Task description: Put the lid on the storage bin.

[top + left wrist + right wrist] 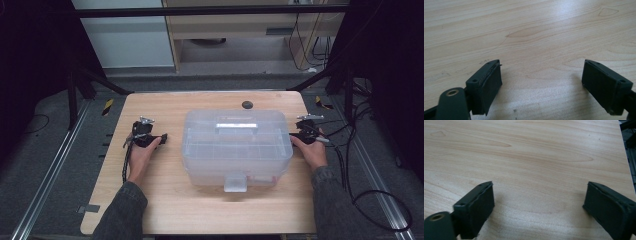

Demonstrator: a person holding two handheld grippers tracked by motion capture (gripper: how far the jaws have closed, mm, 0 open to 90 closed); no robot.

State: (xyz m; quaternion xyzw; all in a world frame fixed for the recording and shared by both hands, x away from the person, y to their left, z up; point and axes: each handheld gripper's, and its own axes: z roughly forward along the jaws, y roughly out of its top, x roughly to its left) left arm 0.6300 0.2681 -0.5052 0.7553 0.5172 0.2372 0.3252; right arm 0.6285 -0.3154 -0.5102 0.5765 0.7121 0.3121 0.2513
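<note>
The clear plastic storage box (237, 147), lid shut with its front latch toward the person, sits mid-table (200, 215) between both grippers. The left gripper (161, 138) rests just beside its left wall, jaws wide apart, holding nothing. The right gripper (295, 136) sits against its right wall, equally wide and empty.

Wooden bench (165, 210) with one box

A clear plastic box (236, 147) is set mid-bench; a dark round spot (247, 105) is seen behind it.

High view overhead, facing forward; tool views close — tabletop (210, 215) shared.
</note>
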